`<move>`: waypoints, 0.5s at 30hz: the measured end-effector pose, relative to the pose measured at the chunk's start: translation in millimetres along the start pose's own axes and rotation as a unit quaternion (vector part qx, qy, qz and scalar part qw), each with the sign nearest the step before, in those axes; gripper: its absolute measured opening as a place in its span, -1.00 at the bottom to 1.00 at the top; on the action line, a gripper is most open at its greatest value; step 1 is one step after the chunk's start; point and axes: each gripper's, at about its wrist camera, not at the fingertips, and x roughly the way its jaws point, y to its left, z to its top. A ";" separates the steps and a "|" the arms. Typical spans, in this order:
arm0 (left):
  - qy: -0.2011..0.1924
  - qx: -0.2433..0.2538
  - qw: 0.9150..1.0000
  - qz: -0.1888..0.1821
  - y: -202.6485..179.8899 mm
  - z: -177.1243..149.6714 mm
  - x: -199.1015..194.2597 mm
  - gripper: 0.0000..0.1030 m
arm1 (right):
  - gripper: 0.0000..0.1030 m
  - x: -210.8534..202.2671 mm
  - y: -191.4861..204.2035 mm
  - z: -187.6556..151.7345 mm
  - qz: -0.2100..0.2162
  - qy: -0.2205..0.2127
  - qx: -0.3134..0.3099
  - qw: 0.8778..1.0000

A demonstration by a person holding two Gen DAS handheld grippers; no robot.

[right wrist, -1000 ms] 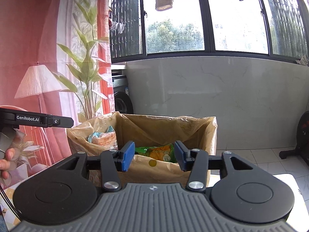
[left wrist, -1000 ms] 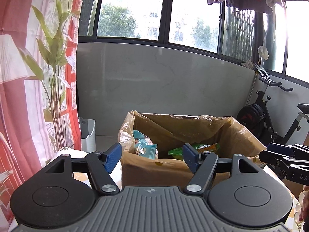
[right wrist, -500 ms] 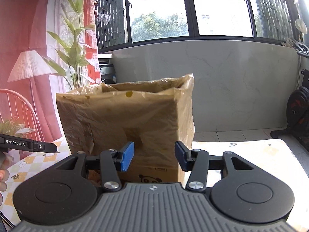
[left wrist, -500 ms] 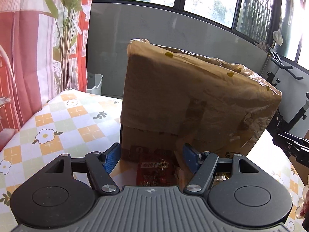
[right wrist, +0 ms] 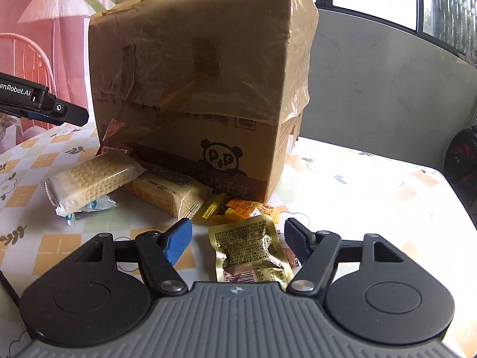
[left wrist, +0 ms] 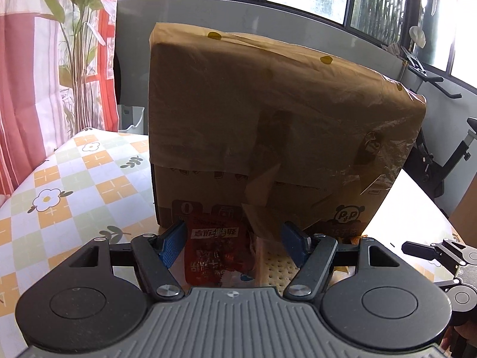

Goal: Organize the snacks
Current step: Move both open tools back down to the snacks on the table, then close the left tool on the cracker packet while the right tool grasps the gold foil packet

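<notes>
A tall cardboard box (left wrist: 268,125), lined with a brown plastic bag, stands on the flowered checked tablecloth (left wrist: 74,179). At its foot lies a red snack packet (left wrist: 214,247). My left gripper (left wrist: 232,241) is open around it, pads not pressing. In the right wrist view the box (right wrist: 193,68) has several snacks in front of it: a cracker pack (right wrist: 92,179), a beige pack (right wrist: 170,191), an orange packet (right wrist: 247,208) and a gold packet (right wrist: 250,250). My right gripper (right wrist: 238,241) straddles the gold packet without touching it, jaws opening.
A blue-white wrapper (right wrist: 89,208) lies under the cracker pack. An exercise bike (left wrist: 441,161) stands right of the table. A red curtain (left wrist: 35,74) and a plant hang at the left. The table edge (right wrist: 447,208) runs close on the right.
Both grippers sank from above the box's open top down to the table in front of it. The right jaws spread wider. The left jaws kept their width.
</notes>
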 end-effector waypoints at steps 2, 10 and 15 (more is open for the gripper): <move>0.004 0.003 1.000 -0.001 -0.9 -1.6 1.2 0.40 | 0.46 2.3 -4.3 -2.7 -0.001 0.005 0.005 1.000; 0.034 0.042 0.998 -0.026 -24.2 -8.5 17.4 0.40 | 0.46 3.8 -17.4 -5.5 0.000 0.000 0.046 0.999; 0.053 0.054 0.997 -0.029 -35.8 -17.6 36.3 0.40 | 0.46 0.5 -19.9 -6.7 -0.008 -0.010 0.059 0.998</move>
